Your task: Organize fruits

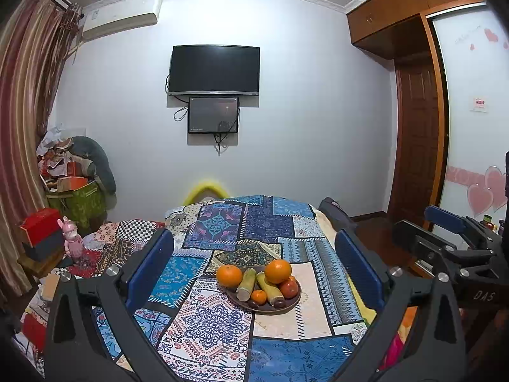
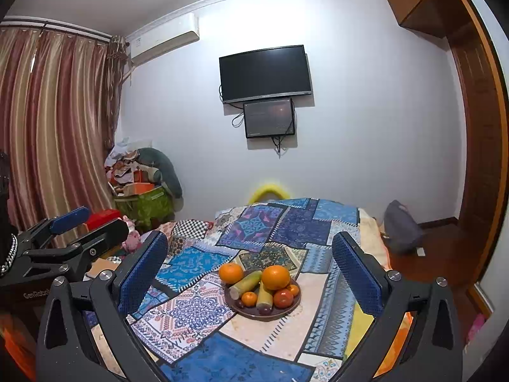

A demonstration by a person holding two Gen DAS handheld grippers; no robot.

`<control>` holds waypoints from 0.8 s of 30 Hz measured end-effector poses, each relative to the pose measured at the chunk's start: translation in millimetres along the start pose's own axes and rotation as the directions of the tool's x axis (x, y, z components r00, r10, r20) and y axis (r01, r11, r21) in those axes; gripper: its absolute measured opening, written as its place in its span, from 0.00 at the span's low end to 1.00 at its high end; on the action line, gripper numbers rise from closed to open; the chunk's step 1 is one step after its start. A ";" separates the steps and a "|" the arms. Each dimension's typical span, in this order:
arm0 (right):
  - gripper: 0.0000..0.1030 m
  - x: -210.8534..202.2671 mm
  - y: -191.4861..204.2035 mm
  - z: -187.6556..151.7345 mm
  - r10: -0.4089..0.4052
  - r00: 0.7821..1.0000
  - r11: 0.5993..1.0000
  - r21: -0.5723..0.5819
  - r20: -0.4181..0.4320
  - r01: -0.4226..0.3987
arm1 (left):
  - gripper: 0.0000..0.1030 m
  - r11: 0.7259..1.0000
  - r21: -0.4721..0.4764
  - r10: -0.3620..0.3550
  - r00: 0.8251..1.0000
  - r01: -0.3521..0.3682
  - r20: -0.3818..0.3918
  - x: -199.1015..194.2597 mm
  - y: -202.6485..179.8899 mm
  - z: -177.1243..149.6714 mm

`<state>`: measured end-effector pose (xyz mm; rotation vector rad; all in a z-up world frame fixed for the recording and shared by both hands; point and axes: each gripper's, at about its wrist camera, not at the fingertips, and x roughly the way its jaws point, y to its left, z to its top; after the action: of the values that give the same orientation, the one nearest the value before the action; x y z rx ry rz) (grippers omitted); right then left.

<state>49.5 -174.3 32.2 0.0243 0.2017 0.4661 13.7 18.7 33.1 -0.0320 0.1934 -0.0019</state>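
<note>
Jaws of both the left gripper [image 1: 254, 273] and right gripper [image 2: 249, 272] are gaping wide, holding nothing; fruits are sitting piled on a brown plate [image 1: 294, 302] on the patchwork-covered bed [image 1: 203, 321]; a television [image 1: 213, 70] is hanging beyond.

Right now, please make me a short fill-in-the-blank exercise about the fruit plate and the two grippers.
1. The brown plate rests on a patchwork ____.
2. The left gripper and the right gripper are both ____.
3. The number of large oranges is ____.
4. On the wall hangs a dark ____.

Missing words: cloth; open; two; television
</note>
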 end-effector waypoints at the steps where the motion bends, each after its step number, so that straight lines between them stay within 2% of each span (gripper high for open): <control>1: 1.00 -0.2 -0.3 0.5 -0.001 1.000 1.000 0.000 0.001 0.001 | 1.00 1.000 0.000 0.000 1.000 0.000 0.001 0.2 0.2 0.2; 24: 1.00 -5.0 -1.4 4.5 -0.005 1.000 1.000 0.005 0.016 0.005 | 1.00 1.000 0.003 -0.022 1.000 0.022 0.004 -1.6 -4.5 2.4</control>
<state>46.7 -177.7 37.5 0.0322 0.1870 0.4602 12.6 14.3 35.9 -0.0308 0.1890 -0.0240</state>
